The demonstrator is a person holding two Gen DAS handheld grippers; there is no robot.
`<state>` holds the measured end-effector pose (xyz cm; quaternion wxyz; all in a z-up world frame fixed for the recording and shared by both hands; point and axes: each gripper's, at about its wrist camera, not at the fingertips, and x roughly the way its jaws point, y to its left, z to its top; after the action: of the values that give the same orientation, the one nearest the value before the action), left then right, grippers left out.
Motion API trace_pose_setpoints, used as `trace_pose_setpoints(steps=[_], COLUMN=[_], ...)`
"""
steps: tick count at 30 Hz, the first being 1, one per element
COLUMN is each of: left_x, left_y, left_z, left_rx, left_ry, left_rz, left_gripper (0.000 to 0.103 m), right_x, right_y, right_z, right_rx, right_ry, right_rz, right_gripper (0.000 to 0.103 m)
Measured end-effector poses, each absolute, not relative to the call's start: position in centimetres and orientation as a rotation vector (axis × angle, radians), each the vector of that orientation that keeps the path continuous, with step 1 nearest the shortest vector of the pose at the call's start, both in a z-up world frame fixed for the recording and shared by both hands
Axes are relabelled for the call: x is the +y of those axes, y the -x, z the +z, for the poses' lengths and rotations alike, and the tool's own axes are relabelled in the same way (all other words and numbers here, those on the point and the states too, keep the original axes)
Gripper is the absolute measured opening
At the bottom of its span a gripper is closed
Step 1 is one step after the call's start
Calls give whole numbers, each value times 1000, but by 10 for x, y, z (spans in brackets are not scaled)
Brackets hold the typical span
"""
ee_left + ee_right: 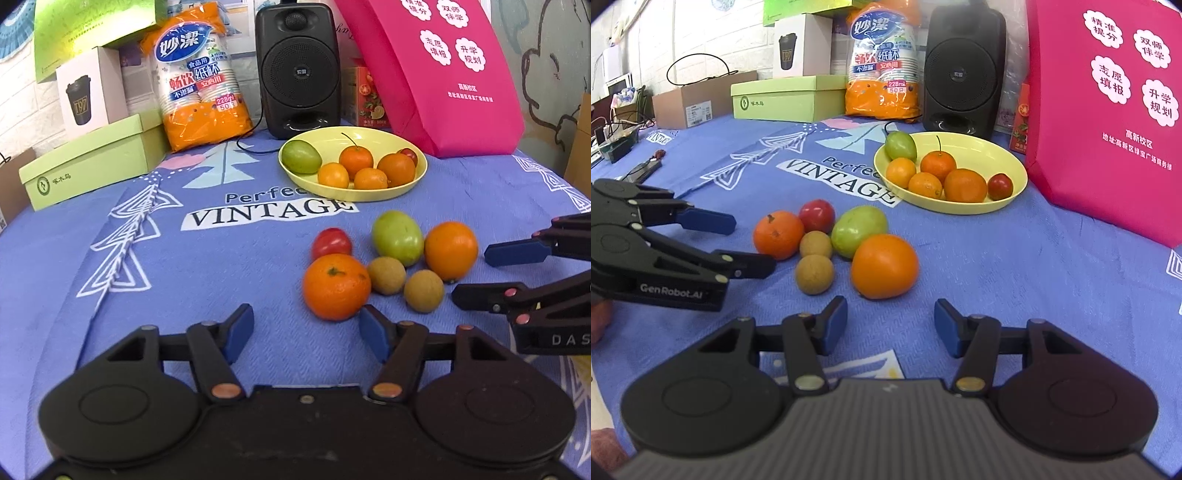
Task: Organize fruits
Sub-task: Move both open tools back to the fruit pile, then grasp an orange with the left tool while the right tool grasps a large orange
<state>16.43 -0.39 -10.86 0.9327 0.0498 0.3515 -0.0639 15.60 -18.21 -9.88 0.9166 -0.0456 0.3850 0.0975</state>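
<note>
A yellow plate (413,181) (1012,155) holds a green fruit, several oranges and a red fruit. Loose on the blue cloth lie two oranges (336,286) (450,249), a green fruit (397,238), a red fruit (331,242) and two brown round fruits (386,275) (423,290). My left gripper (306,332) (753,240) is open and empty, just short of the near orange (778,234). My right gripper (890,325) (469,275) is open and empty, just short of the other orange (884,266), to the right of the pile.
At the back stand a black speaker (297,68), an orange pack of paper cups (199,77), green boxes (92,162), a white cup box (86,92) and a pink bag (439,70). A cardboard box (698,99) and cables sit far left.
</note>
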Motion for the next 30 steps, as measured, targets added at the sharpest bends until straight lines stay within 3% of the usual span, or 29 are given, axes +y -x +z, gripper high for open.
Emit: trace_pose_setpoints(steps=[12,17,19,30], left_x=[-4,-8,-10,1], left_y=[-195,-194,-192,-178], left_z=[-113,-114,-114,-105], left_rx=[714,700,695,707], left_ry=[-71,-78,-85,-54], left_rz=[-139,-171,-166,-175], left_gripper=[62,41,40,39], right_x=[-179,-176,-175,-181], right_y=[-182,-187,-185,-174], right_z=[-104,-106,-105,-100], right_rx=[797,796,793,788], right_ry=[89,92,91,33], right_rz=[208,210,220,217], right_gripper=[52,50,43,43])
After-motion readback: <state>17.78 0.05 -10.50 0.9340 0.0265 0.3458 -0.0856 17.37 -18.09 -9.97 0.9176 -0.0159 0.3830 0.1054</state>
